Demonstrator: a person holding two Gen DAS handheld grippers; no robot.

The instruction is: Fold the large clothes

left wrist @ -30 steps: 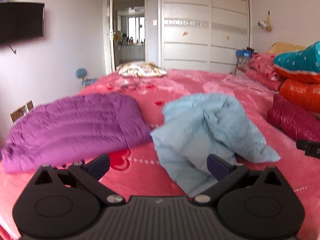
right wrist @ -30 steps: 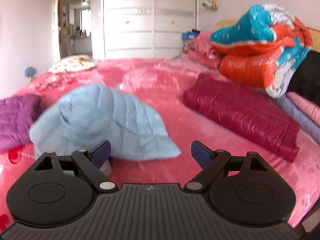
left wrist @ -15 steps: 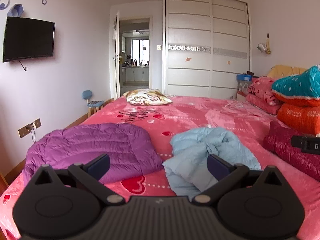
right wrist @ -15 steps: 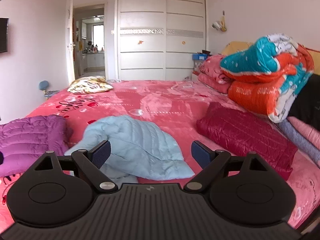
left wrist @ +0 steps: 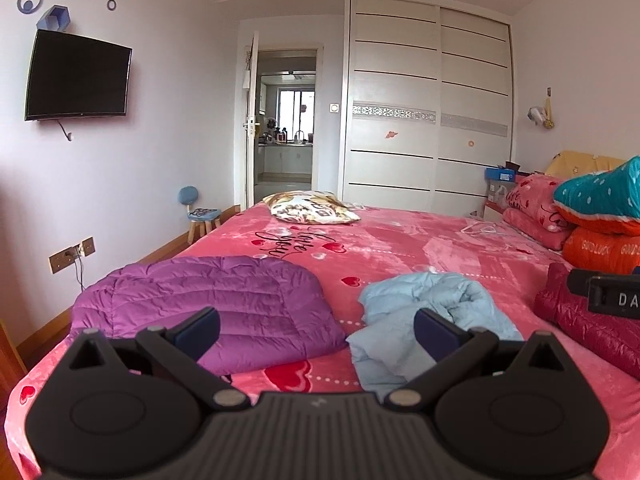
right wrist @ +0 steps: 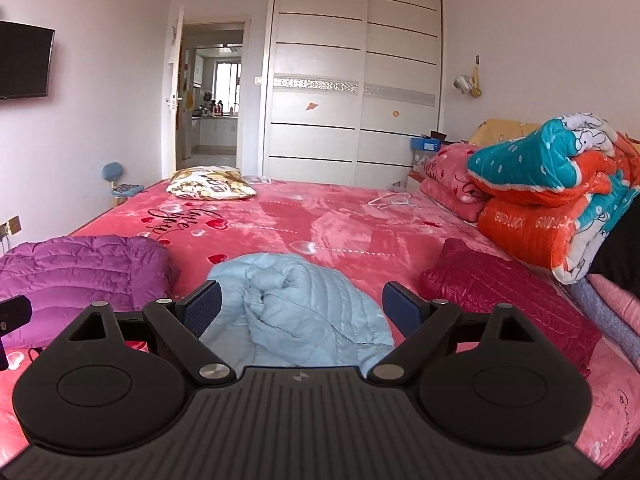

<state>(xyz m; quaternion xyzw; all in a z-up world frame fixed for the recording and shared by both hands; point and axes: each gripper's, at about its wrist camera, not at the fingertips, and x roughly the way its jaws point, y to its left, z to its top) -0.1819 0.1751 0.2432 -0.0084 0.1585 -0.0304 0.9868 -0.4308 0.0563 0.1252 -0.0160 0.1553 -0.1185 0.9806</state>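
A crumpled light blue puffer jacket lies on the pink bed; it also shows in the right wrist view. A purple puffer jacket lies flat to its left, seen also in the right wrist view. A dark red puffer jacket lies to the right. My left gripper is open and empty, held above the bed's near edge. My right gripper is open and empty, in front of the blue jacket.
Folded quilts are stacked at the bed's right side. A patterned pillow lies at the far end. A white wardrobe, an open door, a wall TV and a small stool stand beyond.
Both grippers have pulled back and risen away from the blue jacket, which now looks smaller and lies still on the bed. Both stay open.
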